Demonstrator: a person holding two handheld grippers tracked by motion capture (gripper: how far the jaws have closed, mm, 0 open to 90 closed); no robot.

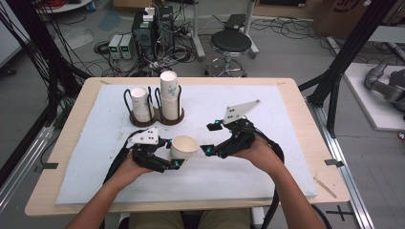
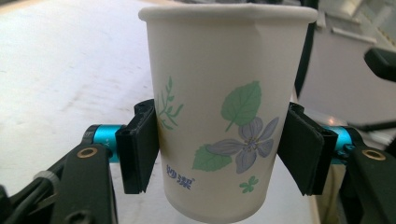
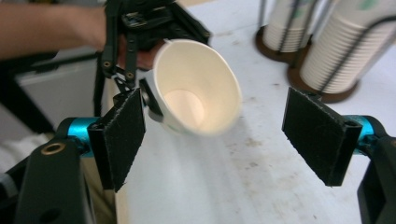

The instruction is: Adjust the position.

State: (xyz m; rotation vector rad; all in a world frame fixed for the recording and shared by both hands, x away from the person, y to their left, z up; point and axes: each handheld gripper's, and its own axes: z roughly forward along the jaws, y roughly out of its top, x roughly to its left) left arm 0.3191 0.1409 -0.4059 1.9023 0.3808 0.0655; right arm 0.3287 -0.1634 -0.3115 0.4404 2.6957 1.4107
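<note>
Cup (image 1: 184,147) clamped in left hand-held gripper (image 1: 173,160), mouth facing right; right hand-held gripper (image 1: 208,138) gapes empty; advise steady carriage to far-left holder (image 1: 157,118)

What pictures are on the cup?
Green leaves and a purple flower on the white cup, best seen in the left gripper view.

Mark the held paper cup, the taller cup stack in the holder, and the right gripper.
paper cup (image 2: 224,116): left gripper view, on its printed side wall.
taller cup stack (image 1: 169,93): high view, on the stack's upper side.
right gripper (image 3: 212,135): right gripper view, midway between its open pads.
</note>
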